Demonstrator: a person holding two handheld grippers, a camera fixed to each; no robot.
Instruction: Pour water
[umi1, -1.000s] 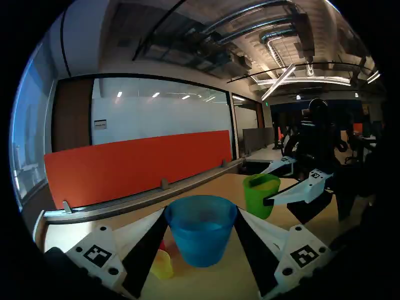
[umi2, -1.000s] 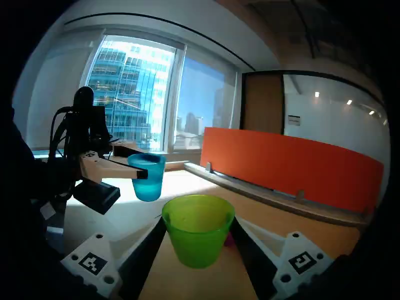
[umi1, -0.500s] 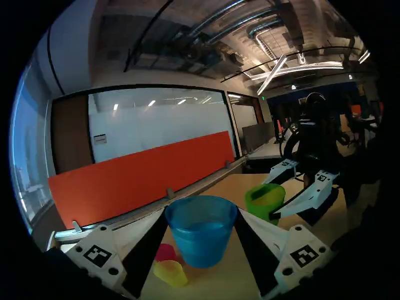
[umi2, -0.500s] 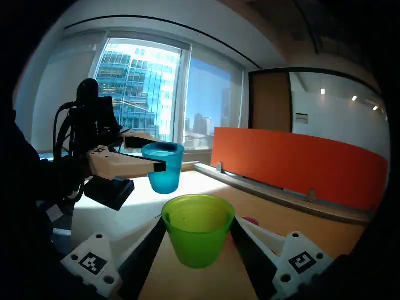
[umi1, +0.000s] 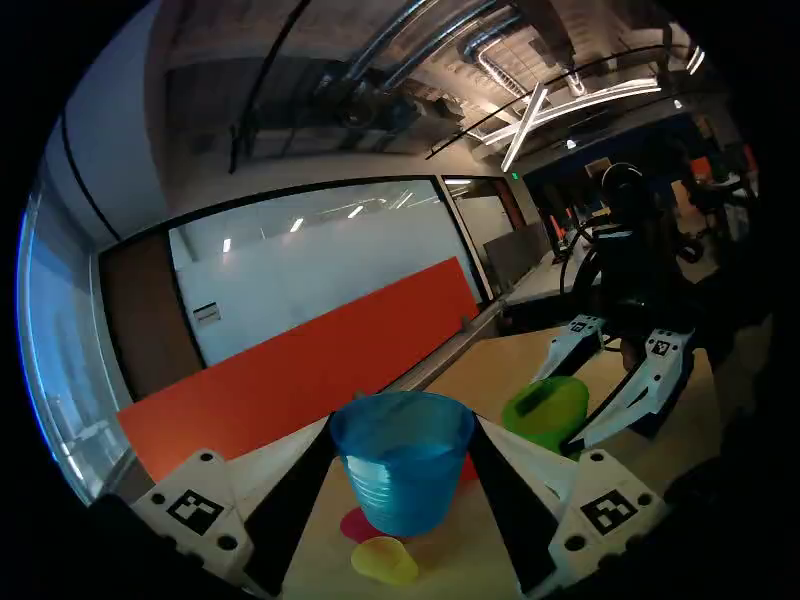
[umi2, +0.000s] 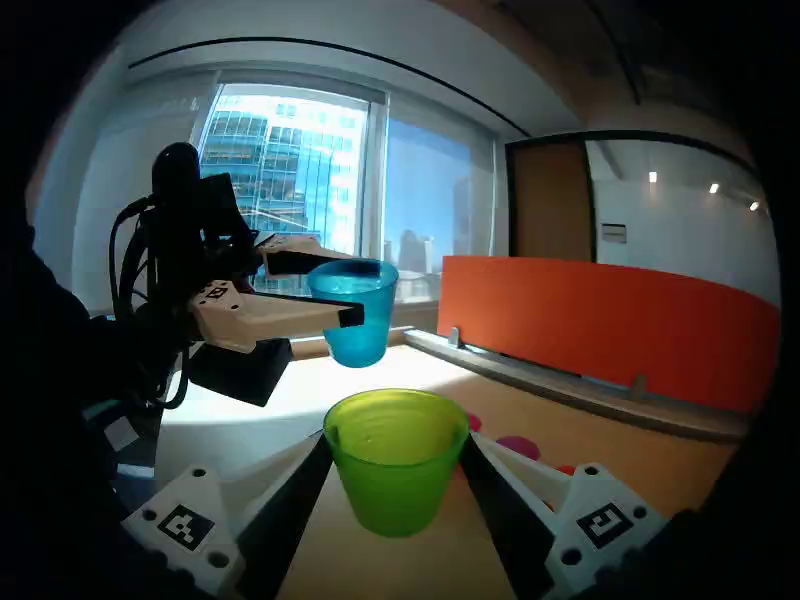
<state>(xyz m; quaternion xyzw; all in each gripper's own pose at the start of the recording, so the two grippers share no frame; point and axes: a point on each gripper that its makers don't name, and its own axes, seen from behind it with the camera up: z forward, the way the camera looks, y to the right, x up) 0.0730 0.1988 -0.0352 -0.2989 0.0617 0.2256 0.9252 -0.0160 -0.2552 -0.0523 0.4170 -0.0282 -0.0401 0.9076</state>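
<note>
A blue cup (umi1: 402, 460) with water in it sits between the fingers of my left gripper (umi1: 402, 470), which is shut on it and holds it in the air, tilted. In the right gripper view the same blue cup (umi2: 353, 312) hangs above and to the left of the green cup (umi2: 397, 457). My right gripper (umi2: 397, 470) is shut on that green cup, which looks empty. The left gripper view has the green cup (umi1: 548, 410) lower right of the blue one, tipped in the frame.
A wooden table (umi2: 400, 570) lies below both cups, with an orange divider panel (umi2: 620, 325) along its far edge. Small pink (umi1: 357, 523) and yellow (umi1: 384, 560) cups stand on the table under the blue cup. Windows (umi2: 300, 190) stand behind the left gripper.
The left gripper has lifted the blue cup higher and closer to the green cup, tilting as it rose. The right gripper has held the green cup nearly still.
</note>
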